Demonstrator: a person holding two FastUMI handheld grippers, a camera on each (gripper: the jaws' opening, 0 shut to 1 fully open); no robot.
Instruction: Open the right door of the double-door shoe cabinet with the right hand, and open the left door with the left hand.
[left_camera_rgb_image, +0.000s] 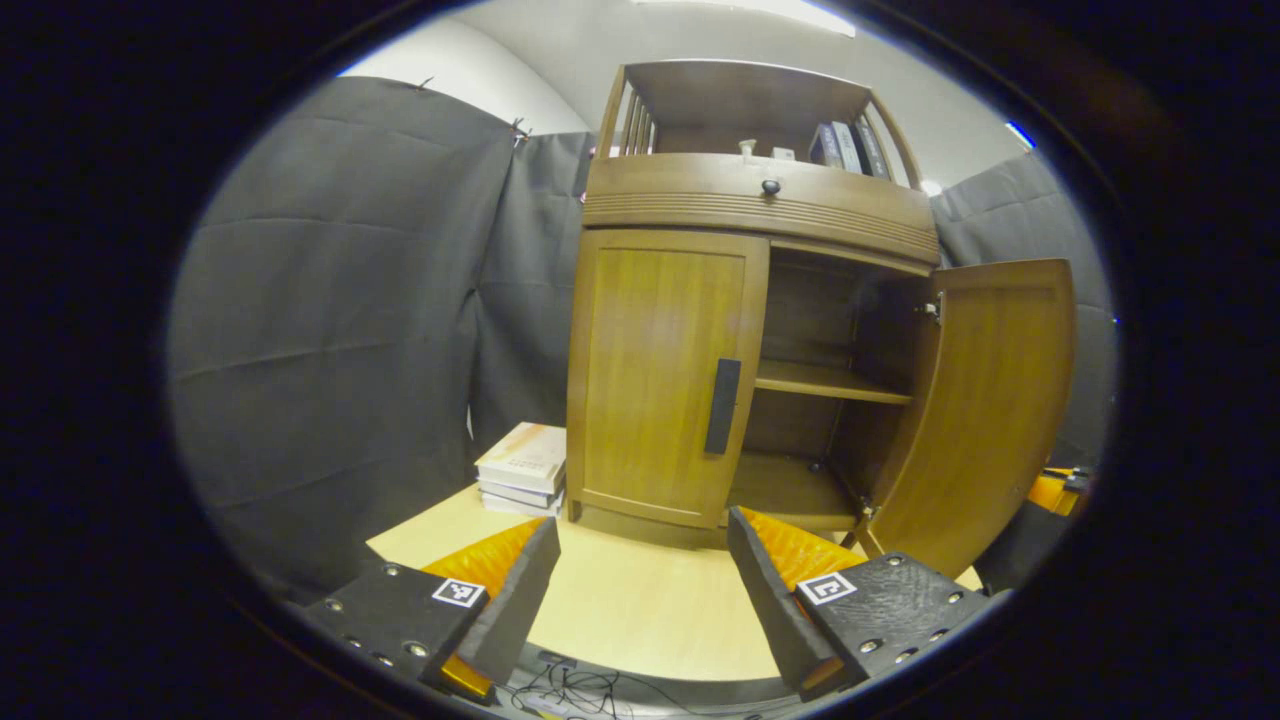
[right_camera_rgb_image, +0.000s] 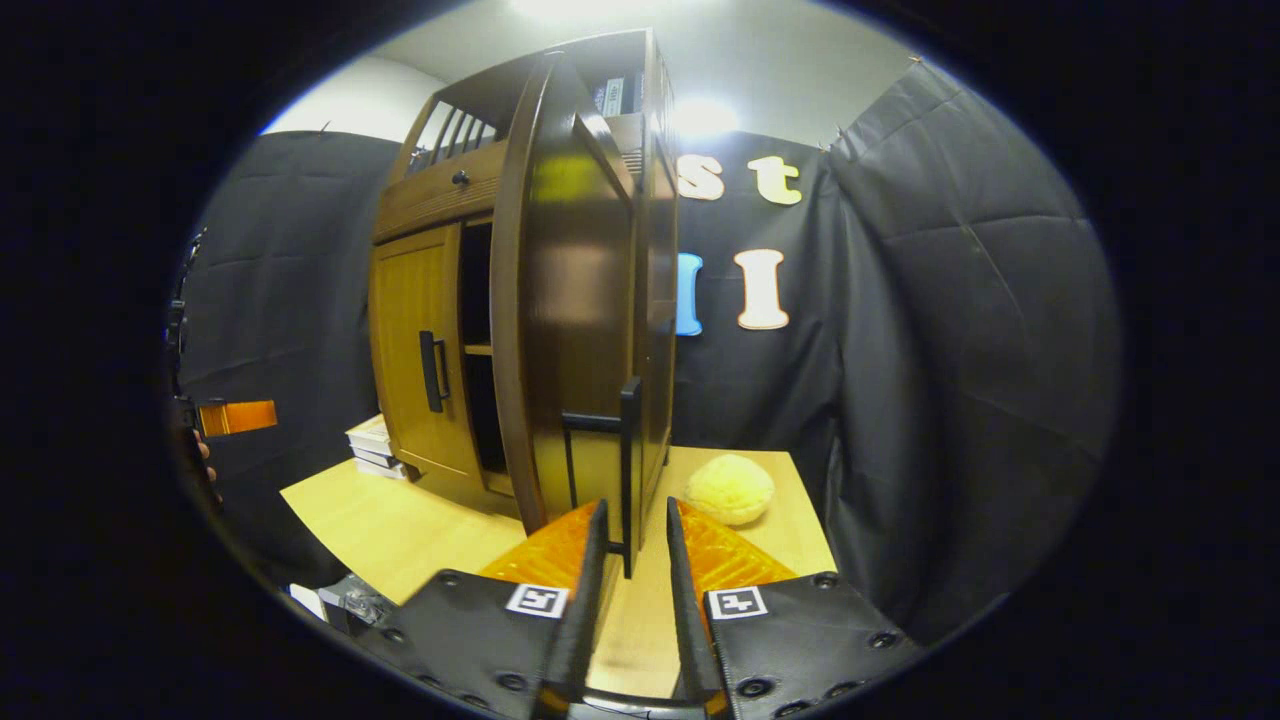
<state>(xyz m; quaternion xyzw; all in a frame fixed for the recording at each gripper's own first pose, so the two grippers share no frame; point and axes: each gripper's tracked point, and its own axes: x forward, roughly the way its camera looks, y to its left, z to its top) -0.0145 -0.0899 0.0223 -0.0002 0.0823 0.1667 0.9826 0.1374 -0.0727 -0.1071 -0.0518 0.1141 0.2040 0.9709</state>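
Left gripper view showed one wooden shoe cabinet (left_camera_rgb_image: 745, 300) standing on a pale wooden table (left_camera_rgb_image: 620, 600), with two doors: the left door (left_camera_rgb_image: 660, 375) shut flat, its single dark vertical handle (left_camera_rgb_image: 722, 405) near its inner edge, and the right door (left_camera_rgb_image: 985, 410) swung wide open; inside were one shelf (left_camera_rgb_image: 825, 382) and the cabinet floor below it; above the doors ran one drawer front with a single round knob (left_camera_rgb_image: 770, 187), and over that an open top shelf holding about three upright books (left_camera_rgb_image: 848, 148); a stack of three books (left_camera_rgb_image: 522, 468) lay on the table just beside the cabinet's left side; the left gripper (left_camera_rgb_image: 640, 590) hung in front of the shut door with its fingers spread wide and nothing between them; right gripper view looked along the edge of the open right door (right_camera_rgb_image: 565, 330), whose dark handle (right_camera_rgb_image: 628, 470) stood between the fingers of the right gripper (right_camera_rgb_image: 636, 575); those fingers were nearly together around the handle's lower end, though whether both pressed on it I could not tell; one round yellowish object (right_camera_rgb_image: 730, 490) sat on the table beside the cabinet; black cloth (right_camera_rgb_image: 950, 350) walled the booth on all sides under a white ceiling with bright lights
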